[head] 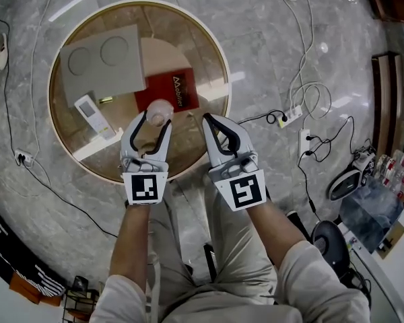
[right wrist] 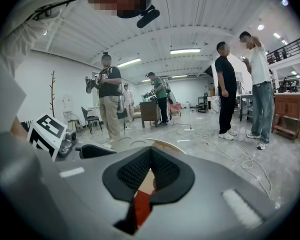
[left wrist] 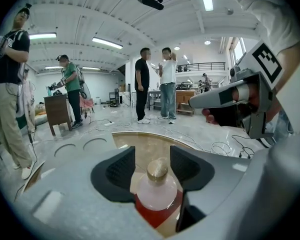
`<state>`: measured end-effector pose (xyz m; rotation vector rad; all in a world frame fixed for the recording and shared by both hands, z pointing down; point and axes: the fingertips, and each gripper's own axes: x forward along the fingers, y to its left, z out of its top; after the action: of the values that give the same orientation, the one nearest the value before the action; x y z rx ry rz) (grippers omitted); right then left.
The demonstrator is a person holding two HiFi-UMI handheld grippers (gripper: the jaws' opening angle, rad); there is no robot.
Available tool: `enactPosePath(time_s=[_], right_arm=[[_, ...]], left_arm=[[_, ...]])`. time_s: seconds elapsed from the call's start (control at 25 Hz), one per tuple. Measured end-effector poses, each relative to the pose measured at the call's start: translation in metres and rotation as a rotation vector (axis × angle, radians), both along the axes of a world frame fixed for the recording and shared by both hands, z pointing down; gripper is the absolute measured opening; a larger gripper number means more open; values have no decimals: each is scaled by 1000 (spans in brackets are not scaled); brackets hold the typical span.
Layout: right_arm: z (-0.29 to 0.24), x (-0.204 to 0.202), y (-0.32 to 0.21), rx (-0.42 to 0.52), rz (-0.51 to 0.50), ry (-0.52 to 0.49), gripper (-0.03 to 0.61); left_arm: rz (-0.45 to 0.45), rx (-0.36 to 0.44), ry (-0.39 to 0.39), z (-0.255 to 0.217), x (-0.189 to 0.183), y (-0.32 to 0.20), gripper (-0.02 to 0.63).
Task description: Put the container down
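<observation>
Our left gripper [head: 155,118] gapes around the gold-capped bottle [left wrist: 155,194] on the red booklet [head: 182,89]; our right gripper [head: 209,118] is closed, empty.

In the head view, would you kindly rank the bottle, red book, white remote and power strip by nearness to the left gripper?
1. Bottle, between the open jaws of the left gripper.
2. Red book, just beyond it.
3. White remote, off to the left.
4. Power strip, far off to the right.
</observation>
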<state>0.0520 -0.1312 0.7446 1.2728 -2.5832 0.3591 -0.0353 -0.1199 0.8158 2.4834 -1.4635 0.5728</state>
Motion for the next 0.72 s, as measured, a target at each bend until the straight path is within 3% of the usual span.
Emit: enactPosePath(time_s=[0.16,0.4,0.6,0.72], right_arm=[[-29,-3,-1,20,10,-10,3],[-94,-9,10,46,17,-20,3],[-154,-9,20,56,19,-21,3],[-193,-14,39,43,0,-16,3]], left_arm=[[10,37,-21,-39,-6,3,172],[0,67,-1,-112,-17,16,15],[-16,76,63,-187,-22,18,6],[-16,36,81,-225,-26,34,6]])
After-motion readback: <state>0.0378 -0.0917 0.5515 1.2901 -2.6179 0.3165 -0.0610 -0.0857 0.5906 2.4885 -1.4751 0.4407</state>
